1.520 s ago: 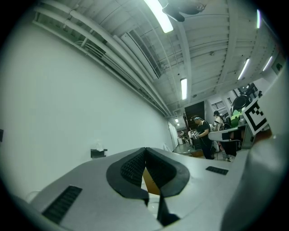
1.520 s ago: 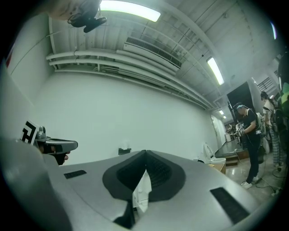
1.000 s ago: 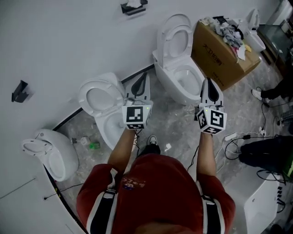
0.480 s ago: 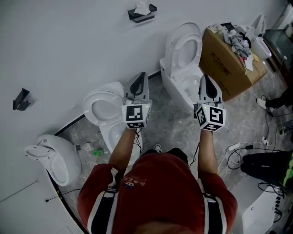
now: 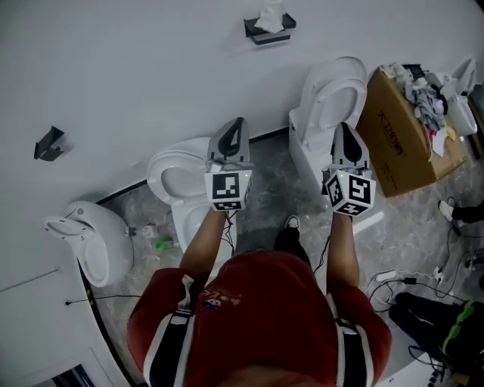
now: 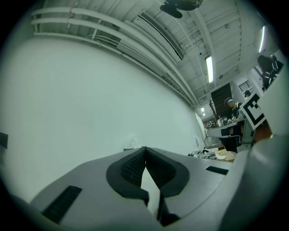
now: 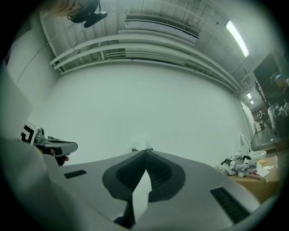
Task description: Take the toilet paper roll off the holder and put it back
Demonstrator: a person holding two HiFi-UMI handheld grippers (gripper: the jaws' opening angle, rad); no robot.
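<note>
A black holder (image 5: 269, 29) is fixed to the white wall, with white paper (image 5: 268, 18) sticking up out of it. Both grippers point at the wall, well short of the holder. My left gripper (image 5: 236, 122) is shut and holds nothing; the holder lies up and to its right. My right gripper (image 5: 342, 128) is also shut and empty, below and right of the holder. In the left gripper view the holder (image 6: 131, 144) shows small just over the closed tips (image 6: 144, 148). In the right gripper view the holder (image 7: 142, 145) sits right above the closed tips (image 7: 145, 151).
Two white toilets (image 5: 181, 178) (image 5: 333, 98) stand against the wall under the grippers. A third white fixture (image 5: 91, 238) lies at left, below a small black wall bracket (image 5: 49, 143). A cardboard box (image 5: 404, 143) of rags is at right. Cables (image 5: 412, 283) run over the floor.
The person has stepped closer to the wall with both grippers held out. The holder, toilets and box have slid right and down in the head view. Both grippers stay shut.
</note>
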